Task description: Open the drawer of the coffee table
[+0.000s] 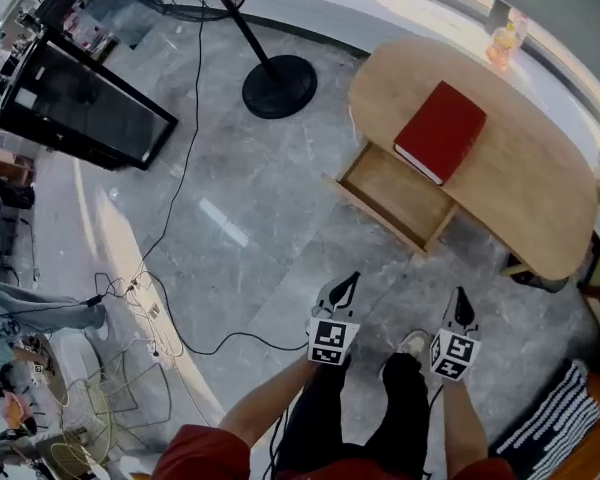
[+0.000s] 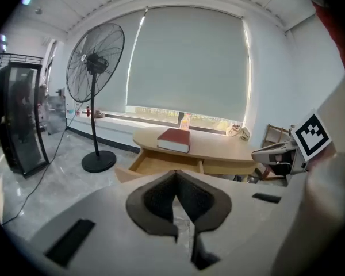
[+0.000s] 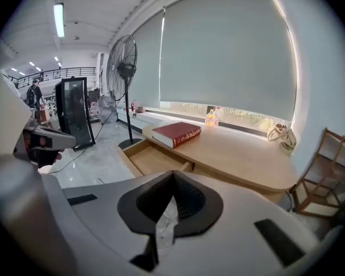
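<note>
Drawer [image 1: 395, 193] stands pulled out from front of coffee table [image 1: 525, 203], open toward the person. Red book [image 1: 440, 131] lies on tabletop just behind drawer; small bottle [image 1: 502, 40] at table's far edge by window. Fan base [image 1: 278, 86] on grey floor left of table. Left gripper [image 1: 348, 286] and right gripper [image 1: 462, 308] side by side, well apart from drawer, pointing toward table. Both claws closed, jaws together, gripping nothing.
</note>
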Demonstrator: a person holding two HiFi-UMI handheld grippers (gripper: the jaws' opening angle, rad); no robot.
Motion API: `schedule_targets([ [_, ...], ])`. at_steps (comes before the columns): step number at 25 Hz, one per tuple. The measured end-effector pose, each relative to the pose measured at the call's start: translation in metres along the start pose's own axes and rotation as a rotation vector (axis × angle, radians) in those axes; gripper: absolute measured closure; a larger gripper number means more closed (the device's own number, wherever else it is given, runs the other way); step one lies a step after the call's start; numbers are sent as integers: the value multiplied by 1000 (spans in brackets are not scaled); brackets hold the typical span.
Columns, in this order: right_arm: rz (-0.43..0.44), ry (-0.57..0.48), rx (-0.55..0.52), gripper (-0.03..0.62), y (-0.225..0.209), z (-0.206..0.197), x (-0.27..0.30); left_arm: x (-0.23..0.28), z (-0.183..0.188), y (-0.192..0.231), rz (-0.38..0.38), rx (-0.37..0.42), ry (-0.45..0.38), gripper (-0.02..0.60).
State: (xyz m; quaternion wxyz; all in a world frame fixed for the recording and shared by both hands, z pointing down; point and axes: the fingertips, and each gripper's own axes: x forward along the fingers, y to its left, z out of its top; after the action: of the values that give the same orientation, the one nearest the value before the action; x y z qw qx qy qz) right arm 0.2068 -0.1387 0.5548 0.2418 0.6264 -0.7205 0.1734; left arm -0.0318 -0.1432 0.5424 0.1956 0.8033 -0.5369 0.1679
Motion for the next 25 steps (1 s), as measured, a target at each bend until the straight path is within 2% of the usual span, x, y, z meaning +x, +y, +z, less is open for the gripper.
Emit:
schedule_targets([
  [6, 15, -28, 23, 599, 21, 103, -85, -95, 82, -2, 14, 14, 25, 575],
  [12, 165, -25, 78, 599, 64, 204, -153, -175, 155, 15, 61, -21, 17, 575],
  [15, 206, -61, 41, 599, 83, 248, -169, -197, 189, 32, 97, -22, 1, 575],
  [20, 213, -149, -50, 599, 113, 305, -188, -235, 246, 67, 185, -7, -89, 575],
  [23, 234, -200, -61, 599, 132, 339, -207, -258, 283, 78, 189, -43, -166, 575],
  [25, 255, -248, -57, 599, 147, 365, -220, -278, 307, 86, 197, -31, -226, 575],
])
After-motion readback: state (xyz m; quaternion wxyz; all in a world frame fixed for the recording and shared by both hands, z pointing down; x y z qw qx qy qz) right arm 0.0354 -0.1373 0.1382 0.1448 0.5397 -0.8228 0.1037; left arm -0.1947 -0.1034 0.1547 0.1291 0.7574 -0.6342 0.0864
